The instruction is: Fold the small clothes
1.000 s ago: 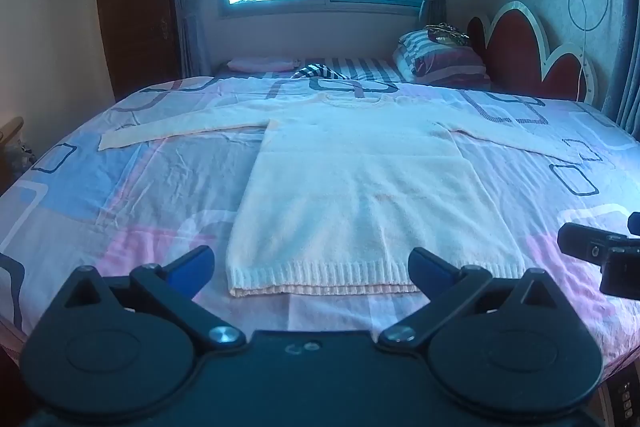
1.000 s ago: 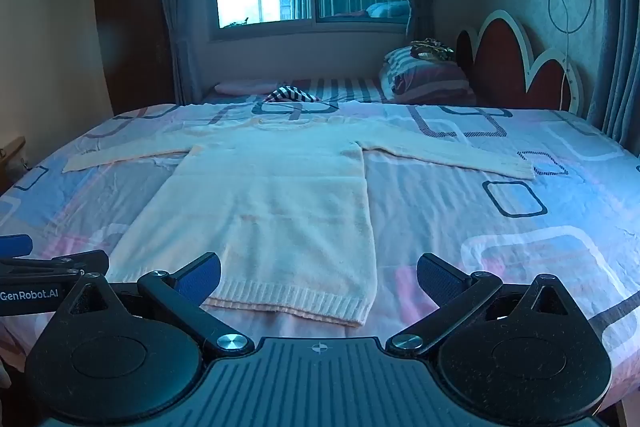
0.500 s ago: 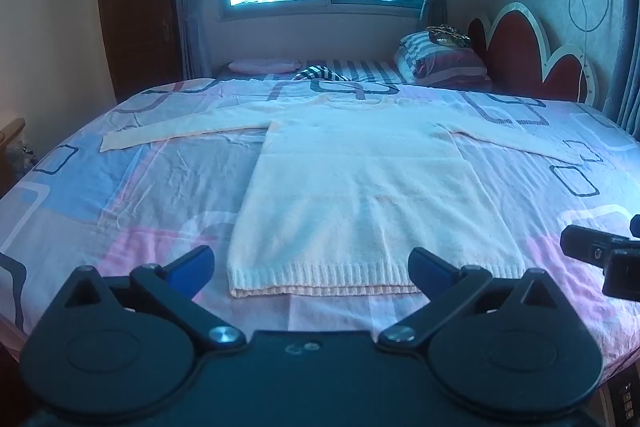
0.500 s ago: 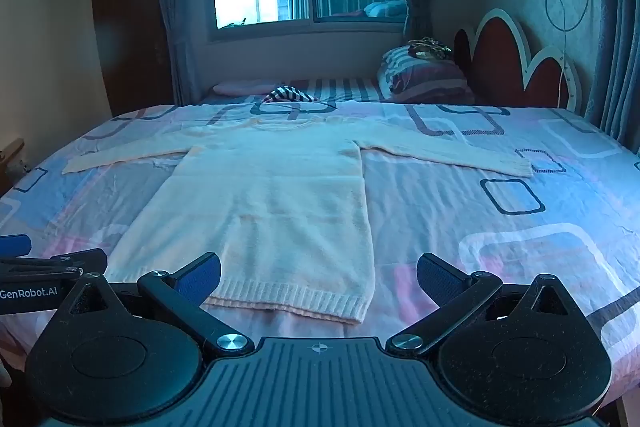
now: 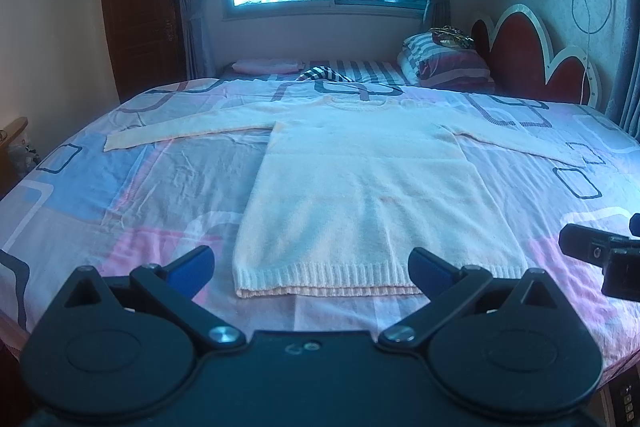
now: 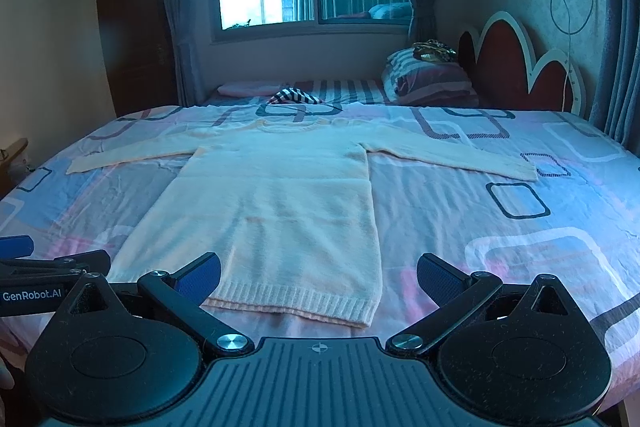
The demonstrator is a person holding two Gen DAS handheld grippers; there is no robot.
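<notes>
A cream knit sweater (image 5: 368,187) lies flat on the bed with both sleeves spread sideways and its ribbed hem nearest me; it also shows in the right wrist view (image 6: 276,203). My left gripper (image 5: 312,265) is open and empty, hovering just in front of the hem. My right gripper (image 6: 318,279) is open and empty, in front of the hem's right corner. The right gripper shows at the right edge of the left wrist view (image 5: 600,251), and the left gripper shows at the left edge of the right wrist view (image 6: 44,267).
The bed has a patterned pink and blue sheet (image 5: 140,195). Striped pillows (image 5: 444,65) and a red headboard (image 5: 532,59) stand at the far right. A striped cloth (image 6: 294,95) lies beyond the collar. A dark wardrobe (image 5: 140,15) is far left.
Both grippers have eased slightly toward the sweater's hem. The sweater has not moved and both grippers stay open.
</notes>
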